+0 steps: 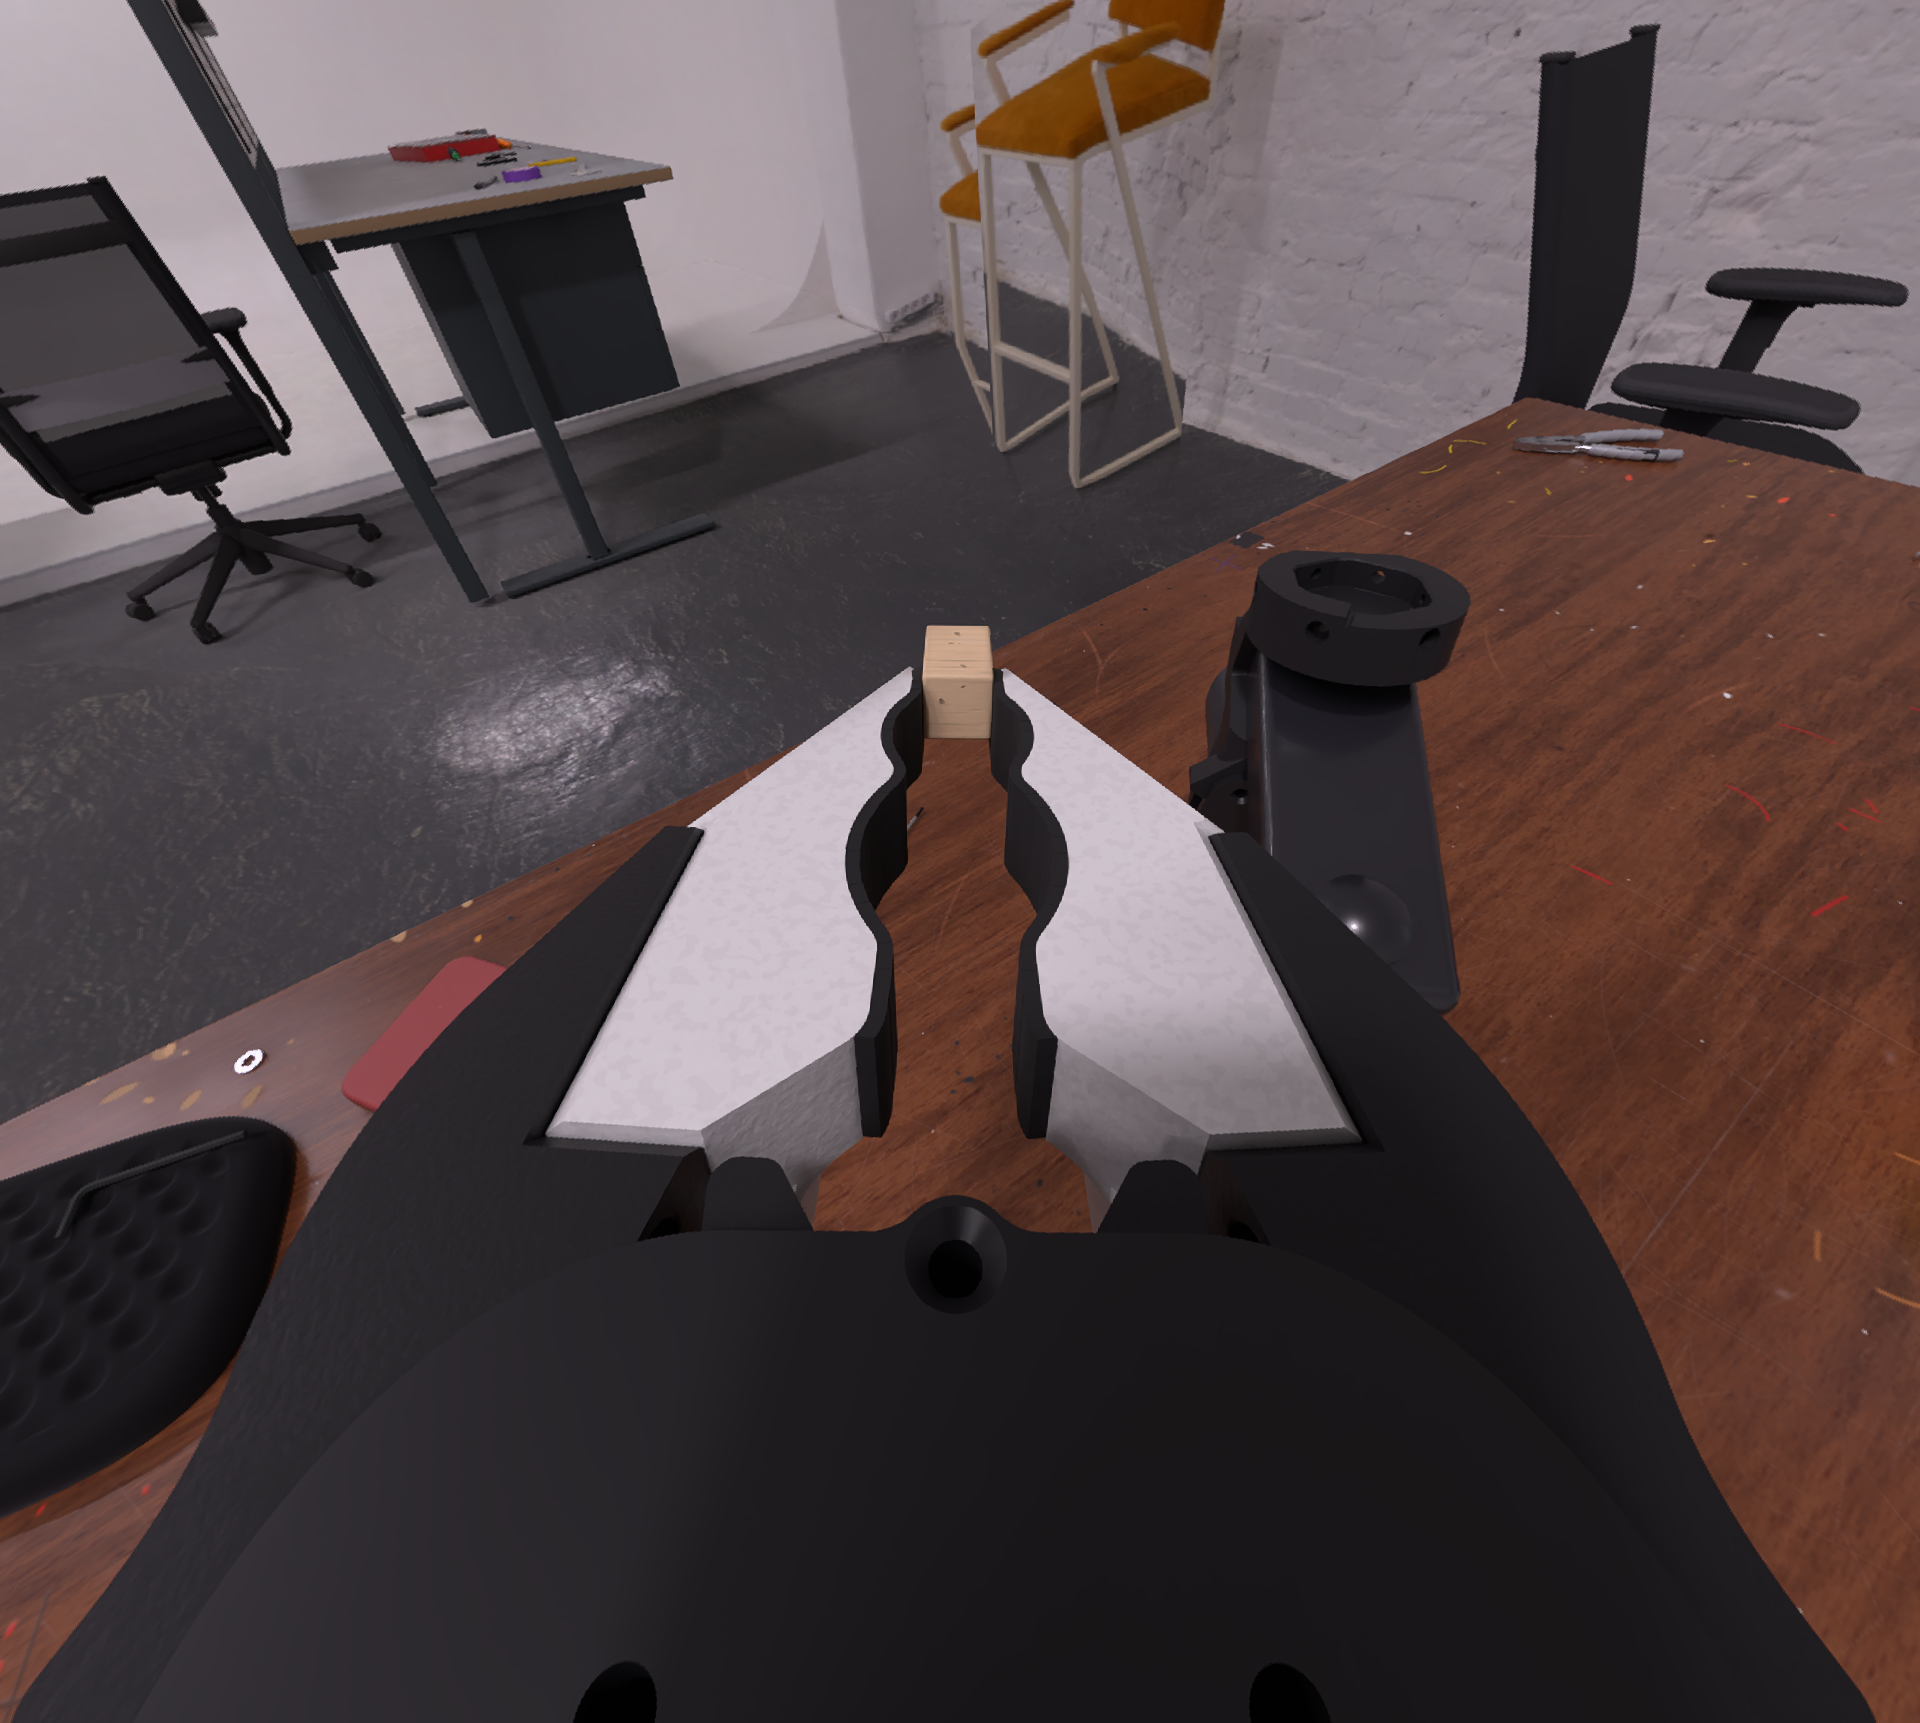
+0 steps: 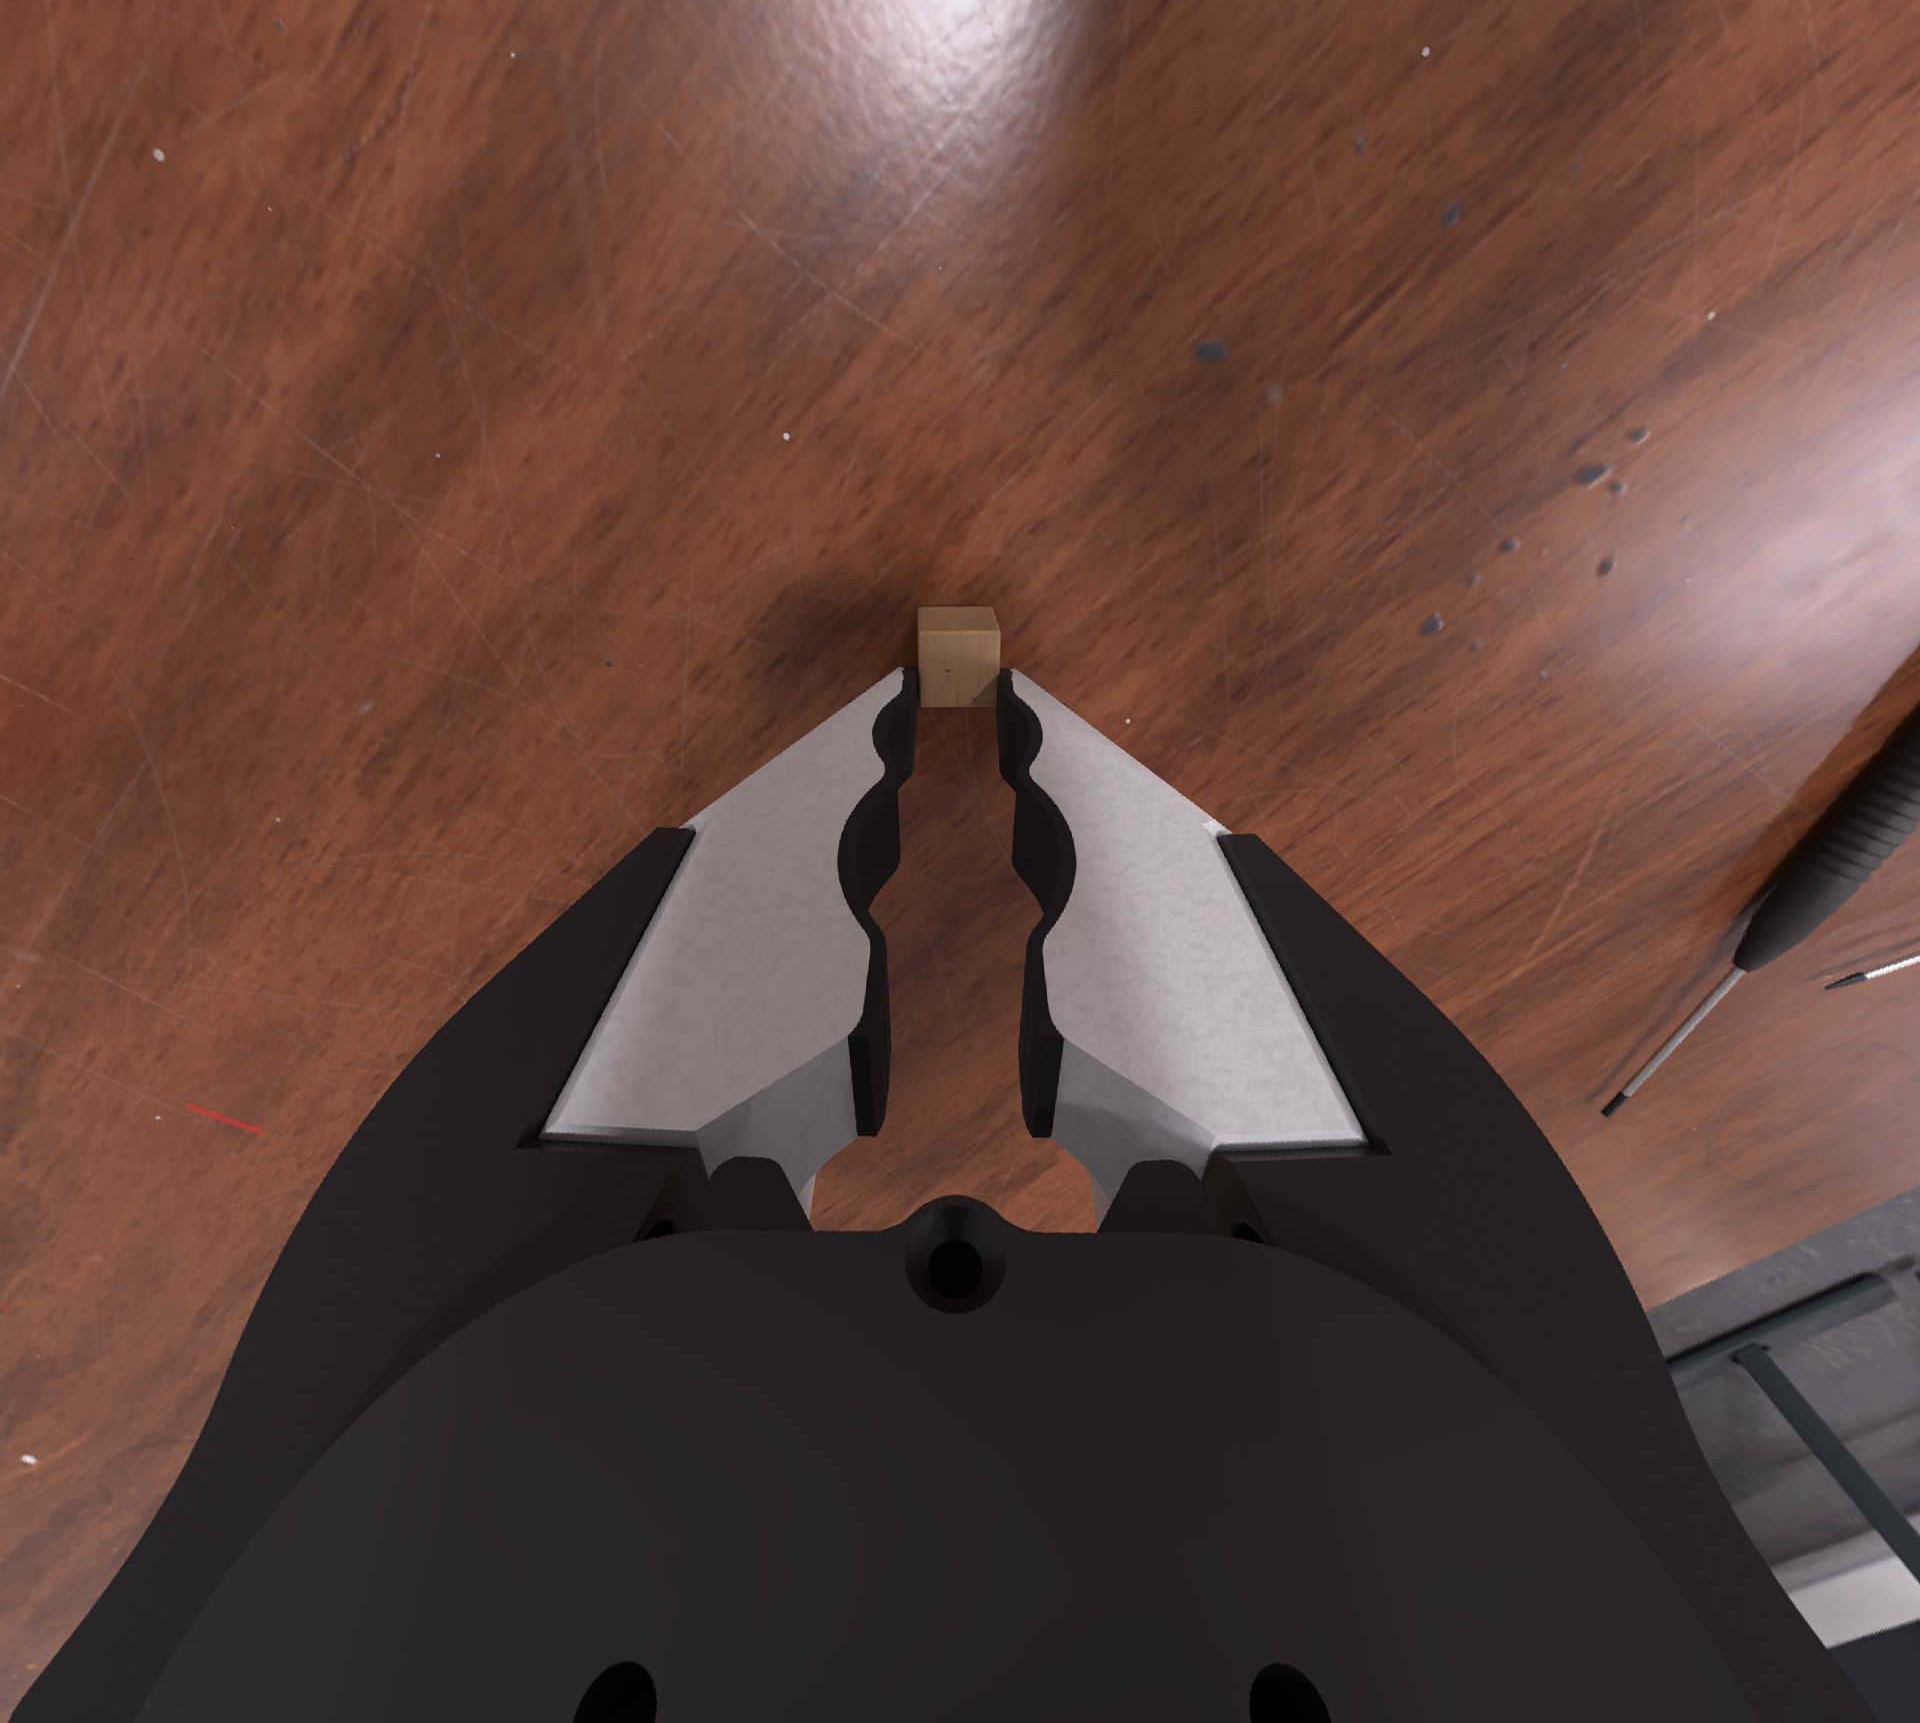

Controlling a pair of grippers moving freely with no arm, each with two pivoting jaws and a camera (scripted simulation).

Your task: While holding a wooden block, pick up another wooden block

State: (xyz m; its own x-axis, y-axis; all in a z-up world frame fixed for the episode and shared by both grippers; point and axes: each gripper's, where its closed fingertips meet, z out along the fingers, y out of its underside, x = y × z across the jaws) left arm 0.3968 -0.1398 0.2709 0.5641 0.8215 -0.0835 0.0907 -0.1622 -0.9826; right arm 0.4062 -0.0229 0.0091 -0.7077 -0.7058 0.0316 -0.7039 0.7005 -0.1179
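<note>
Pale wood block [image 1: 957, 682] is sitting pinched between the tips of the left gripper [image 1: 957, 699], jaws narrowed to the block's width & pressing both side faces. Block is being held in the air, above the near edge of the brown table [image 1: 1662, 842], w/ dark floor behind it at 12 o'clock. Black mount [image 1: 1340, 738] is lying on the table at 2 o'clock of the block. Red pad [image 1: 416, 1029] is lying at 8 o'clock, pliers [image 1: 1600, 444] far off at 1 o'clock.

Right gripper [image 2: 957, 686] is pointing down at the table [image 2: 520, 323], jaws likewise closed to block width on a 2nd block [image 2: 957, 657] at their tips. Dark shadow is lying just at 10 o'clock of that block; whether it is touching the table or just off it can't be told. Black-handled screwdriver [image 2: 1829, 873] is lying at 3 o'clock, well apart.
</note>
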